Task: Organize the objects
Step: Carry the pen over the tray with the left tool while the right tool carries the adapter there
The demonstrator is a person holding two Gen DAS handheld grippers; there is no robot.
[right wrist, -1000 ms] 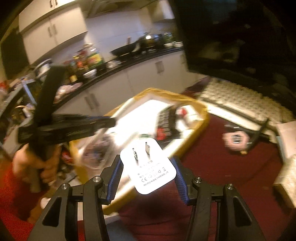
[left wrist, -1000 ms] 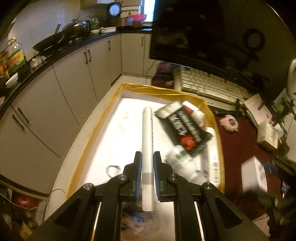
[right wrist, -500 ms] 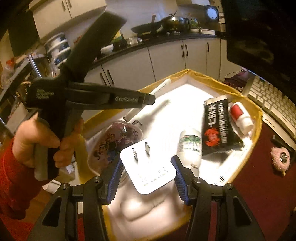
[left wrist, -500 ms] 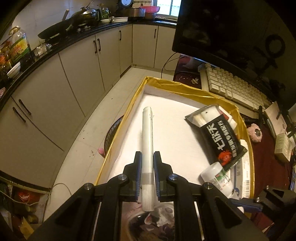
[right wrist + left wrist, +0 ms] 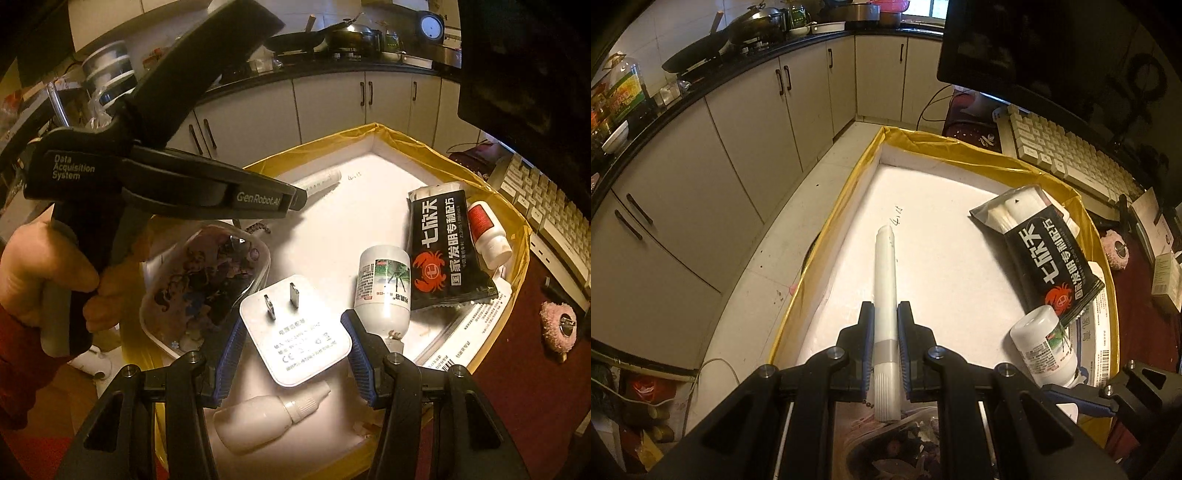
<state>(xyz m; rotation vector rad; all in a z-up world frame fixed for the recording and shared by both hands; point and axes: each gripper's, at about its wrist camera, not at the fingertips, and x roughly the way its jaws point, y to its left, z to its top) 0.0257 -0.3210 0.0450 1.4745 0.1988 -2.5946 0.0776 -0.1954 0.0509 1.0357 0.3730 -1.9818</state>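
Observation:
My left gripper [image 5: 885, 314] is shut on a long white marker [image 5: 885, 273] and holds it over the left part of a white box lined with yellow plastic [image 5: 960, 151]. My right gripper [image 5: 293, 325] is shut on a white plug adapter [image 5: 295, 332], prongs up, over the near end of the same box [image 5: 424, 142]. The left gripper also shows in the right wrist view [image 5: 295, 197] with the marker [image 5: 319, 182].
In the box lie a black crab-print packet [image 5: 443, 247], a white bottle [image 5: 384, 291], a red-labelled bottle [image 5: 487, 232], a dropper bottle [image 5: 266, 413], a clear case [image 5: 207, 280] and a paper sheet [image 5: 1100, 343]. A keyboard [image 5: 1071, 162] and kitchen cabinets [image 5: 720, 147] surround it.
Both grippers have moved in over the box, still holding their objects. The right gripper has swung from beside the box to above its near end.

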